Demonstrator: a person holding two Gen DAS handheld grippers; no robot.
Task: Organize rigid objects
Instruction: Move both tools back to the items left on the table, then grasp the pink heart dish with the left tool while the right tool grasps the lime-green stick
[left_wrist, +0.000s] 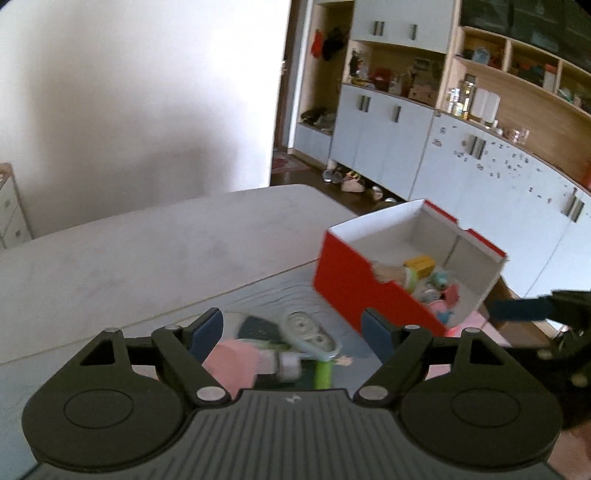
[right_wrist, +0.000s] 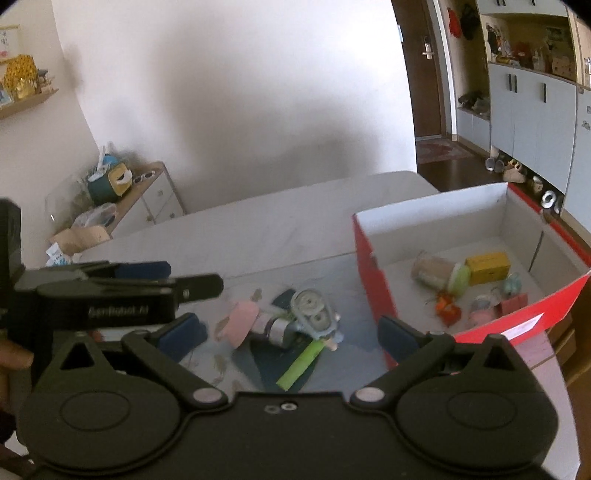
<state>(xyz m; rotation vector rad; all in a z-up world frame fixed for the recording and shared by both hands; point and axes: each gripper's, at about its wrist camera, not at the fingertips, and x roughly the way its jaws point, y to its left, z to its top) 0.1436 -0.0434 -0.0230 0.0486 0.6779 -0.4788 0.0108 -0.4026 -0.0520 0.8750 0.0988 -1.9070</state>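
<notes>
A pink cap-shaped piece (right_wrist: 242, 321), a grey-green toy with two round discs (right_wrist: 314, 314) and a green stick (right_wrist: 299, 363) lie in a small heap on the table. My right gripper (right_wrist: 291, 334) hovers just in front of the heap, open wide with nothing between its pads. In the left wrist view the same pink piece (left_wrist: 232, 363), toy (left_wrist: 310, 334) and stick (left_wrist: 325, 373) lie under my left gripper (left_wrist: 291, 332), which is open and touches none of them. To the right stands a red box (right_wrist: 365, 258) with a white inside, holding several small items.
Inside the box lie a jar with a green lid (right_wrist: 439, 275), a yellow block (right_wrist: 487, 266) and small toys. My left gripper (right_wrist: 177, 277) reaches in from the left. A pale table (left_wrist: 147, 251) stretches to the wall. Cabinets (left_wrist: 388, 125) stand beyond.
</notes>
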